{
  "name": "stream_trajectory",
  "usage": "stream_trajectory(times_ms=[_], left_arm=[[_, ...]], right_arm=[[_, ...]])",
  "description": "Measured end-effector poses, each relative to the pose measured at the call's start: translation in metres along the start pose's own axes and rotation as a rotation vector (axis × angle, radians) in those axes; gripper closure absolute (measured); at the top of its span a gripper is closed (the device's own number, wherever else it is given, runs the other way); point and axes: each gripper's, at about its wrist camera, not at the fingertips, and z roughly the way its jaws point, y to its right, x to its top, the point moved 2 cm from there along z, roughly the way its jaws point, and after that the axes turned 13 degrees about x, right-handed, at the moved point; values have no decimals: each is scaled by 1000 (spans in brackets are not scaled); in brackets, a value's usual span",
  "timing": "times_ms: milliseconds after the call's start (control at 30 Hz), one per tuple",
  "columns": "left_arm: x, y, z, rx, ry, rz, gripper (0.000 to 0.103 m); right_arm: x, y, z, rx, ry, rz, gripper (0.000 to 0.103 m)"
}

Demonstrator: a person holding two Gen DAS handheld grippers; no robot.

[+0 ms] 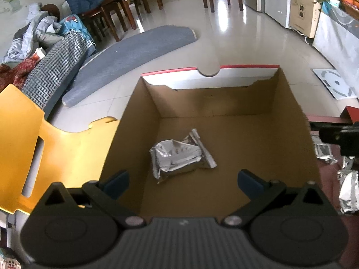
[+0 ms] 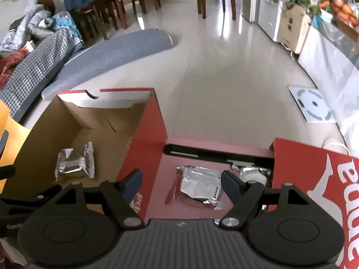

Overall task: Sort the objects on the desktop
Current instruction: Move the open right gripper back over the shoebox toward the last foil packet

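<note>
A crumpled silver foil packet (image 1: 181, 155) lies on the floor of an open cardboard box (image 1: 139, 116). My left gripper (image 1: 182, 182) hovers open above the box's near side, with nothing between its blue-padded fingers. In the right wrist view the same packet (image 2: 75, 164) rests inside the box (image 2: 143, 139), left of its red wall. My right gripper (image 2: 181, 186) stands open over a second foil packet (image 2: 200, 185) lying on the red tabletop (image 2: 170, 168). Another foil packet (image 2: 252, 172) sits just beyond the right finger.
A yellow chair back (image 1: 20, 148) stands left of the box. A red printed box lid (image 2: 314, 179) rises on the right. More foil packets (image 1: 349, 188) lie right of the box. A dark bar (image 2: 215, 153) crosses the table's far edge. Beyond are tiled floor and a grey mat (image 1: 134, 53).
</note>
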Motion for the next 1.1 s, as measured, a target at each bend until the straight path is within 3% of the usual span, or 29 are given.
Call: stream_trajectory(times_ms=[333,733,1100], left_arm=[[-5,-19,3,-3,6,-22,0],[-12,-41,10,20,-3,-62,0],[-19,-61,20,49,-29,-81,0]], right_arm=[[11,-28,-3,69,37,-27,26],[17,-70,13,159,23,-72,26],[16,-106,50,213,-66,-119,26]])
